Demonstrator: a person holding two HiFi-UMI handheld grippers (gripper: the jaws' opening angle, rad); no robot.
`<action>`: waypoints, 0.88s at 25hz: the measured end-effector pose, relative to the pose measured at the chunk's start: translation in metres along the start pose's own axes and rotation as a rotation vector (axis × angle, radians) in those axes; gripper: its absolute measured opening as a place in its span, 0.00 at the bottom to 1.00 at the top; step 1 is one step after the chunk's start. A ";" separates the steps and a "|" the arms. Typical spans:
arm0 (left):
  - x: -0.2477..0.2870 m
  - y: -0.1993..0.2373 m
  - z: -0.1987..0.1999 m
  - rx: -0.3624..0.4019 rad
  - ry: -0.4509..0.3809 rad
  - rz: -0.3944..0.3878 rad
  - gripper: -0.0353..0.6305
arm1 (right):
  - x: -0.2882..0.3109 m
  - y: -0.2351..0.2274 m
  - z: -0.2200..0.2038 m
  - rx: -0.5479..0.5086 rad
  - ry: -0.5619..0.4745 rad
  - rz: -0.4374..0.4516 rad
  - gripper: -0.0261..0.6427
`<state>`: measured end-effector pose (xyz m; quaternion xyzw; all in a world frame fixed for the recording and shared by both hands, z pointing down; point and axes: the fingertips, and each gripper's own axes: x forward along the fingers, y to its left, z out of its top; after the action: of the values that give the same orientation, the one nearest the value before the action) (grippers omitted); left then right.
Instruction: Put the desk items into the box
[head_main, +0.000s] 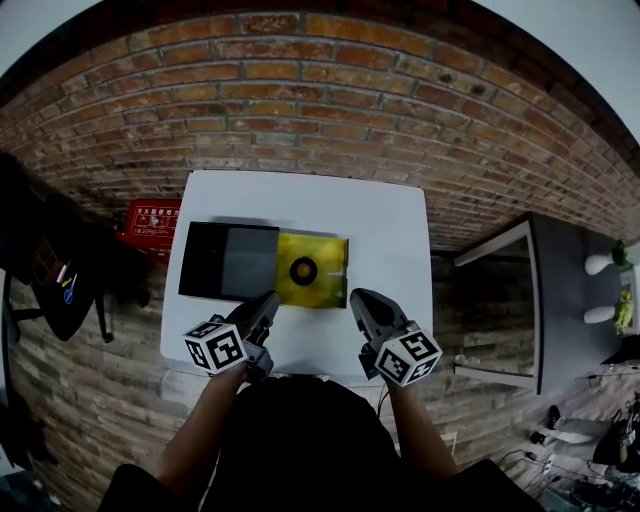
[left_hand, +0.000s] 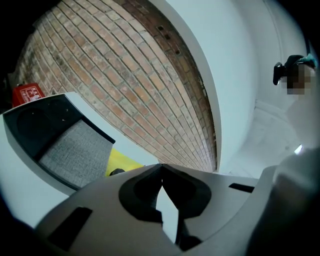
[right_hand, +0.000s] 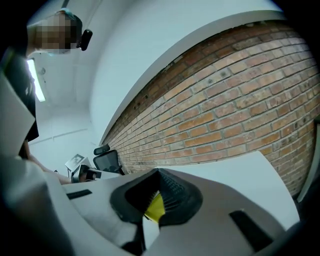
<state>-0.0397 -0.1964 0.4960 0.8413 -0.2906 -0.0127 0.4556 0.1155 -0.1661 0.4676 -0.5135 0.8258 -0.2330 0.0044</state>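
Note:
On the white table (head_main: 390, 230) lies an opened box. Its black lid half with a grey pad (head_main: 228, 262) is on the left and its yellow half (head_main: 325, 270) on the right. A black round item (head_main: 303, 270) sits in the yellow half. My left gripper (head_main: 268, 300) hovers just in front of the box, shut and empty. My right gripper (head_main: 358, 298) is by the yellow half's front right corner, also shut with nothing held. In the left gripper view the tips (left_hand: 161, 169) meet, with the grey pad (left_hand: 75, 152) beyond. The right gripper (right_hand: 159, 172) shows yellow behind its closed tips.
A brick wall (head_main: 320, 90) runs behind the table. A red case (head_main: 152, 222) stands at the table's left, near a dark chair (head_main: 50, 270). A dark desk (head_main: 570, 290) stands to the right. The person's arms reach in from the front edge.

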 end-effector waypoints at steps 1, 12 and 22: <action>-0.001 -0.002 -0.002 -0.004 -0.002 -0.002 0.07 | -0.004 -0.003 0.000 0.002 -0.003 -0.003 0.07; -0.010 -0.001 -0.002 -0.006 -0.041 0.036 0.07 | -0.029 -0.027 -0.002 0.021 -0.005 -0.025 0.07; -0.013 0.001 -0.006 -0.012 -0.041 0.052 0.07 | -0.032 -0.029 0.000 0.035 -0.018 -0.026 0.07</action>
<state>-0.0495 -0.1862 0.4971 0.8304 -0.3214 -0.0197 0.4546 0.1554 -0.1499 0.4715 -0.5261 0.8148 -0.2429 0.0180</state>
